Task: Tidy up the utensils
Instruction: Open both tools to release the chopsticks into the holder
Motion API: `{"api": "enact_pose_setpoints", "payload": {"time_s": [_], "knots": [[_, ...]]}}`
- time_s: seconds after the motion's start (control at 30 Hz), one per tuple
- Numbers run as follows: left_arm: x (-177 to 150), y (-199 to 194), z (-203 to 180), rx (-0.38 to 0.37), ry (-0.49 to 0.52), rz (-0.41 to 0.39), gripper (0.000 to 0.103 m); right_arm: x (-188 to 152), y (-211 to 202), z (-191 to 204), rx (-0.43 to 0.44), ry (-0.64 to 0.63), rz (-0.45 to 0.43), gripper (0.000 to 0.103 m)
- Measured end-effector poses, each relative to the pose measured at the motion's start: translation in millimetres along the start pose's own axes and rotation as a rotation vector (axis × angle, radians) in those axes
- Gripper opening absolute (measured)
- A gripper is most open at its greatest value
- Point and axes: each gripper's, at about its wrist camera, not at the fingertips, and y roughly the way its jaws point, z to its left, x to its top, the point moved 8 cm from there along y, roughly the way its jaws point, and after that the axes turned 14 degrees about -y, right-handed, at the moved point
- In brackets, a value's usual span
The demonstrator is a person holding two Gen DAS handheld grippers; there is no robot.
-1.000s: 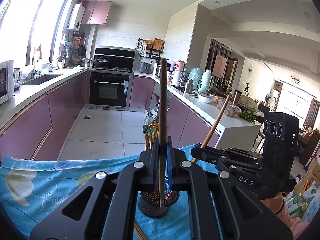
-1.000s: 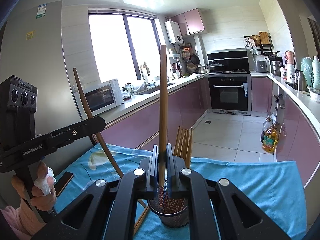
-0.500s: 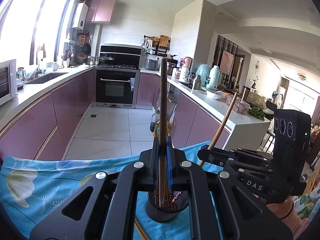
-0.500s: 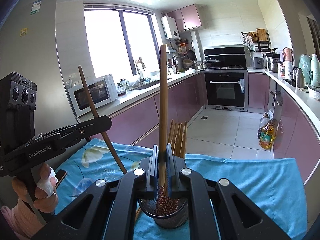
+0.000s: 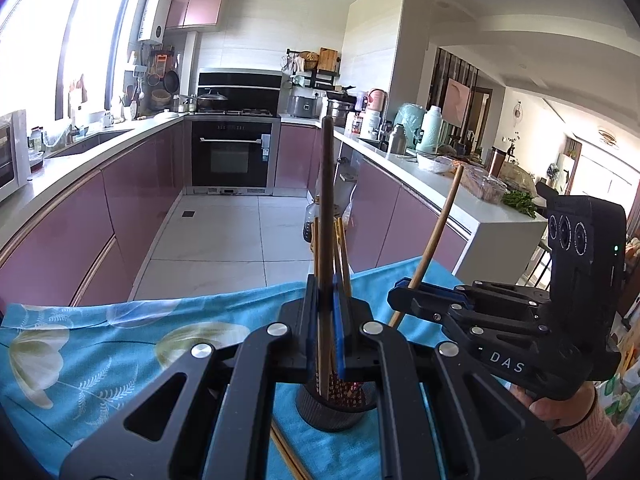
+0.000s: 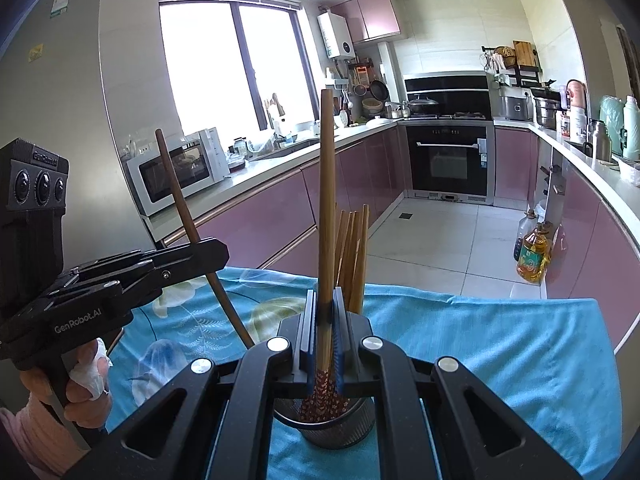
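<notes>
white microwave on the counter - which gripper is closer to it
Left. The left gripper is on the side of the blue tablecloth toward the white microwave; the right gripper is further over, by the dark mesh utensil cup.

A holder [image 6: 340, 420] is set near on the cloth-covered desk [image 6: 500, 344], with chopsticks [image 6: 352, 256] stood in it; a loose chopstick [image 5: 286, 452] is laid beside it, and an oven [image 6: 450, 160] is placed far behind
</notes>
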Motion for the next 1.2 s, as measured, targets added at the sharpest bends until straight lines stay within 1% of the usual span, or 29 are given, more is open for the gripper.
{"api": "enact_pose_setpoints", "payload": {"time_s": [0.23,0.53,1.0,1.2], "knots": [[-6,6,6,0.013,0.006,0.033,0.007,-7,10,1,0.006,0.004,0.033,0.006],[-11,25,14,0.026,0.013,0.079,0.007,-14,20,-1,0.007,0.009,0.062,0.006],[-18,47,24,0.038,0.004,0.125,0.008,-23,33,-5,0.016,0.024,0.098,0.006],[-14,54,27,0.041,-0.001,0.129,0.008,-24,36,-6,0.017,0.028,0.103,0.006]]}}
